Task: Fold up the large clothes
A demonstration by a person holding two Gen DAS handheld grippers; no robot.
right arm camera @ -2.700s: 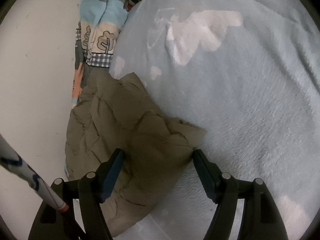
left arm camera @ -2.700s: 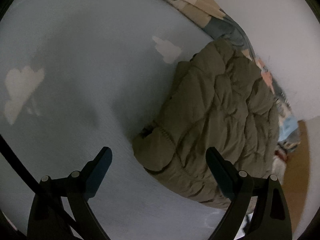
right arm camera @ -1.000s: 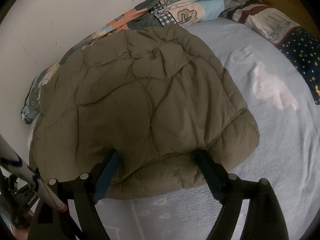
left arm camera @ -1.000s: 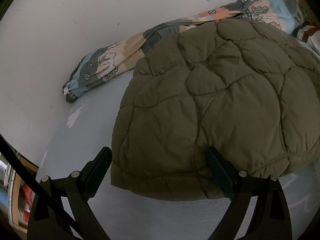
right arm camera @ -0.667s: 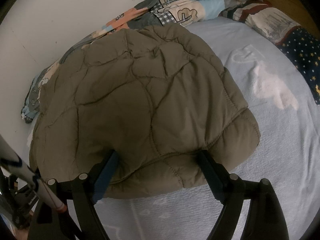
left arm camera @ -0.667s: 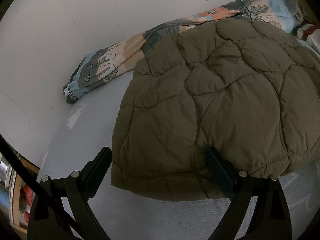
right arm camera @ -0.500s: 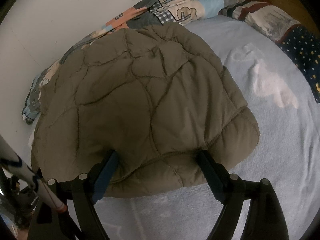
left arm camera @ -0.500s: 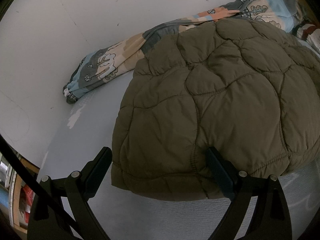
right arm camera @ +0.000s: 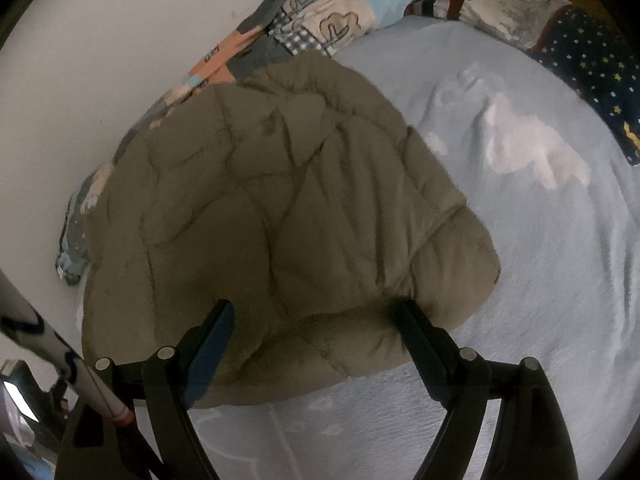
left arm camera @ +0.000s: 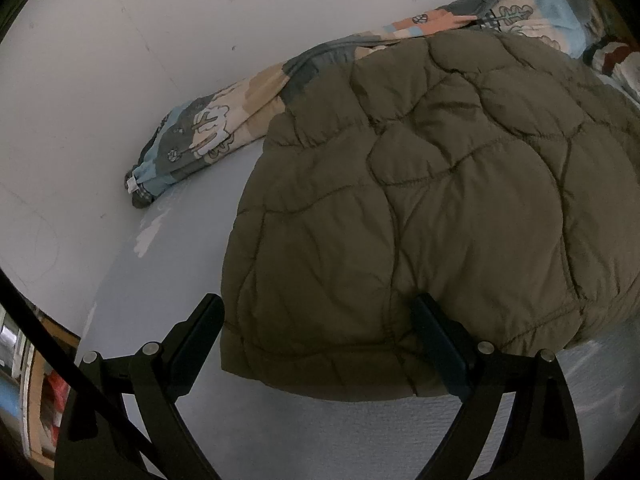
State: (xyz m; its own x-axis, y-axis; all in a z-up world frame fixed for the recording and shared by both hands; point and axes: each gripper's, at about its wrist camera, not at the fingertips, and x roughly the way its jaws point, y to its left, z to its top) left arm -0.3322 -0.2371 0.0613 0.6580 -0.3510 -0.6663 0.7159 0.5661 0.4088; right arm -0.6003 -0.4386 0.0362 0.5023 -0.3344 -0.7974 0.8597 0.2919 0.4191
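Note:
An olive quilted jacket lies folded into a thick pad on the light blue bed sheet, close to the white wall. My left gripper stands open over its near left corner; the left finger is off the fabric and the right finger rests on the hem. In the right wrist view the same jacket fills the middle. My right gripper is open wide, and the jacket's near edge bulges up between its fingers without being pinched.
A patchwork quilt runs along the white wall behind the jacket. A dark star-print cloth lies at the bed's far right. A white cloud print marks the sheet. A white rod crosses the lower left.
Both views have swung from the bare sheet onto the folded jacket. Over the last second the right gripper rolled slightly and the jacket's near edge bunched between its fingers; the left gripper stayed still.

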